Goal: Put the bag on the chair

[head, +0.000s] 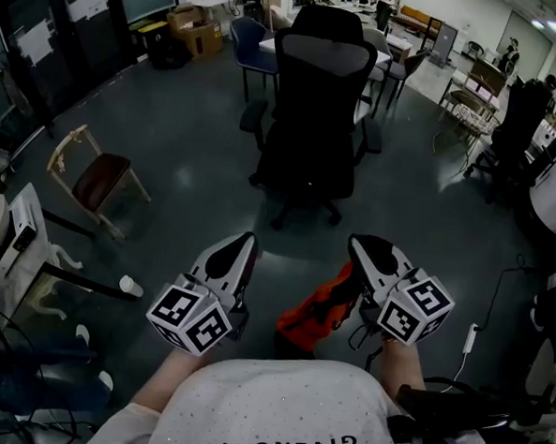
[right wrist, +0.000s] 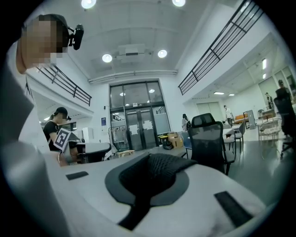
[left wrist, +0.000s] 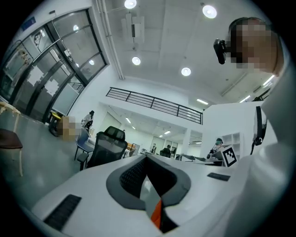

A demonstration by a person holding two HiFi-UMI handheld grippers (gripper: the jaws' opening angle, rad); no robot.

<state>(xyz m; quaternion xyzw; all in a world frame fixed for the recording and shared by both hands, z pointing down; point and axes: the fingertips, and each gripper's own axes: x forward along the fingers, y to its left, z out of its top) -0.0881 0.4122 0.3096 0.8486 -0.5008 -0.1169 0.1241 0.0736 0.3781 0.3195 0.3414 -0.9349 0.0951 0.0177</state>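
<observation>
The bag (head: 315, 314), seemingly soft and light, hung near the person, well short of the far chair (head: 312, 125), with the right gripper (head: 359, 245) clamped on its black strap (right wrist: 138, 214) and the left gripper (head: 247, 243) on an orange-grey fold (left wrist: 155, 214), both sensible holds.

Head view: a broad stretch of bare dark floor (head: 188, 155) lies open from lower centre to upper left. At upper centre stands the black office chair (head: 312, 125), its tall backrest facing the viewer and hiding the seat. Its castor base (head: 302, 207) spreads over the floor beneath. Close behind it are a blue chair (head: 251, 55) and a white table (head: 269, 45). A wooden chair (head: 93, 177) stands at middle left, well clear of the path. A paper cup (head: 131, 285) lies at lower left. At lower right, a cable (head: 509, 277) and power strip (head: 470, 339) cross the floor. Dark chairs (head: 519, 128) crowd the right edge.
</observation>
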